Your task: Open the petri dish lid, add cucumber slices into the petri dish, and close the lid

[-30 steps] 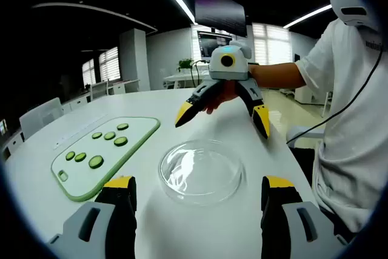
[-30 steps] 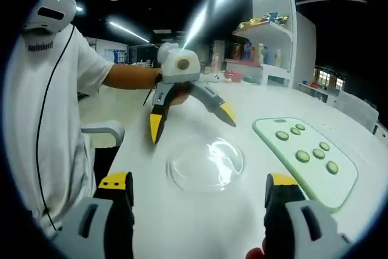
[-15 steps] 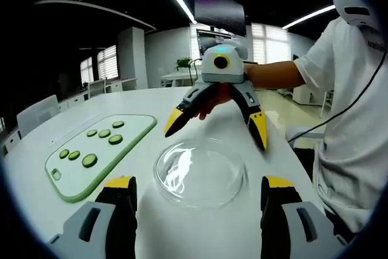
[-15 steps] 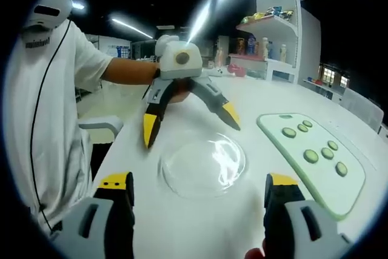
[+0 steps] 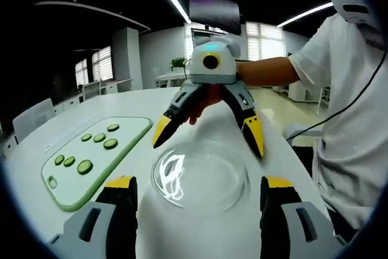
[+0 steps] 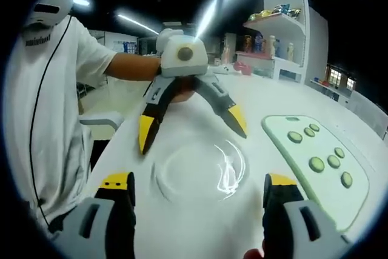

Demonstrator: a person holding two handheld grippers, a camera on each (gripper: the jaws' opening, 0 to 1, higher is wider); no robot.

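While both grippers, left [image 5: 195, 189] and right [image 6: 195, 189], hold jaws apart over the dish [image 5: 200, 176], lid still on: grip rim squarely, lift level.

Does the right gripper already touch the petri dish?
Cannot tell. In the left gripper view the right gripper spreads its open jaws over the petri dish, the yellow tips near its far rim; neither contact nor gap is plain.

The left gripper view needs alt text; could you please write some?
A clear glass petri dish, lid on, sits on a white table between two open grippers, left gripper and right gripper. A green cutting board holds cucumber slices.
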